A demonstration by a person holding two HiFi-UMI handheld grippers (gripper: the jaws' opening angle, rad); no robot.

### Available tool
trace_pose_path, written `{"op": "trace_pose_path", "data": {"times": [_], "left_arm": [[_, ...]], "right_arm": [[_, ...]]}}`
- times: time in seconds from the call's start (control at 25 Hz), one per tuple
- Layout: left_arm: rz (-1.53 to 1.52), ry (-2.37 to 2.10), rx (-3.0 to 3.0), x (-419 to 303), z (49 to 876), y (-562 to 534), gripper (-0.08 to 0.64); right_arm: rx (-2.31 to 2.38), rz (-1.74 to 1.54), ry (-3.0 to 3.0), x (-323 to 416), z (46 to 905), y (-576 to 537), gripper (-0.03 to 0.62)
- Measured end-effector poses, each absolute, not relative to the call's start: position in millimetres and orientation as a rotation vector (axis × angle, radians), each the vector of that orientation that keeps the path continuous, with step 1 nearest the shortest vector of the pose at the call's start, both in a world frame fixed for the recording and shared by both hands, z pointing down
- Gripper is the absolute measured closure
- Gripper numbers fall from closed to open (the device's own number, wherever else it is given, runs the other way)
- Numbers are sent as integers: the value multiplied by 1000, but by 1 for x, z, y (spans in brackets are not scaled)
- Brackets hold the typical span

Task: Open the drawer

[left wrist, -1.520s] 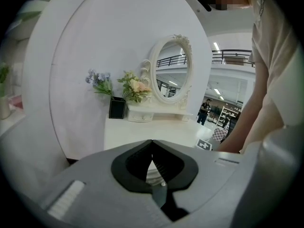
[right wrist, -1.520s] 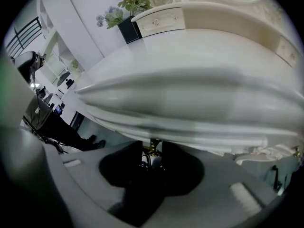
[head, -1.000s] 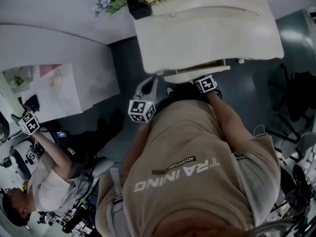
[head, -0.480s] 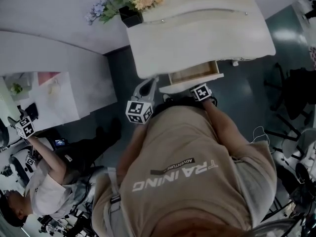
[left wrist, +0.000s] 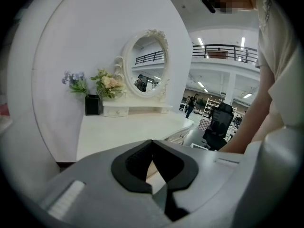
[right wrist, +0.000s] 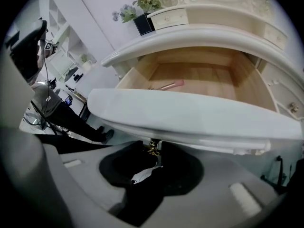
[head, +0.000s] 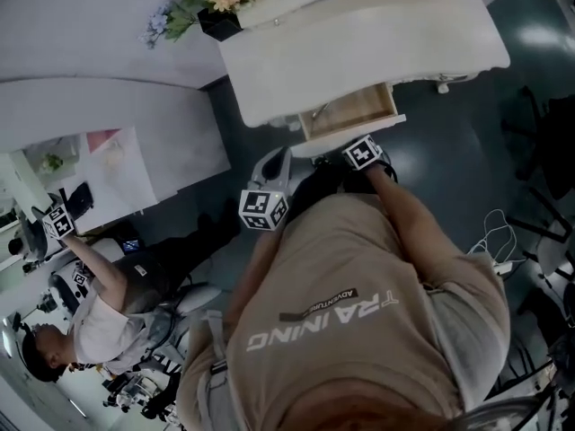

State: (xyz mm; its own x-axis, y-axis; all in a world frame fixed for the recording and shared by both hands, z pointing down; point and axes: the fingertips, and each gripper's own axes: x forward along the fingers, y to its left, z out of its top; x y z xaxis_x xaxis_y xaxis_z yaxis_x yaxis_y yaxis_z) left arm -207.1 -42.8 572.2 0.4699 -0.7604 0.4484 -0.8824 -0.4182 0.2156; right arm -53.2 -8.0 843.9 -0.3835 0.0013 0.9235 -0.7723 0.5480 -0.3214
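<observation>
The left gripper (left wrist: 152, 144) holds nothing, and its jaw tips are together. The right gripper (right wrist: 155, 147) is closing its jaws on a small brass knob (right wrist: 152, 150), and the pads pinch it. The knob sits on the drawer (right wrist: 190, 113), which is drawn out of the dressing table (right wrist: 213, 32) toward 6 o'clock. Its long axis runs from 9 to 3 o'clock. The front is curved, glossy white, and the inside is pale bare wood. At 11 o'clock stands a square black vase (right wrist: 142, 23).
</observation>
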Motion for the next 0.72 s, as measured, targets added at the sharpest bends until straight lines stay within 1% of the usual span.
{"op": "trace_pose_path", "data": {"times": [0.28,0.4,0.48,0.64,0.72], "left_arm": [[378,-1409,2252,-187,577,-16,552],[362,-1432,2239,-194,576,-2,552],[354,-1435,2238,-201,576,9,552],[327,-1398,2254,-210,581,23,552],[323,-1368,2268,-213,581,30,552]], "right_arm": [[599,1012,-1879,-60,841,7,465],[628,968,-1874,-54,842,10,465],[627,995,-1875,-58,840,19,465],[697,932,-1724,-33,843,31,465],[714,950,-1743,-40,841,34,465]]}}
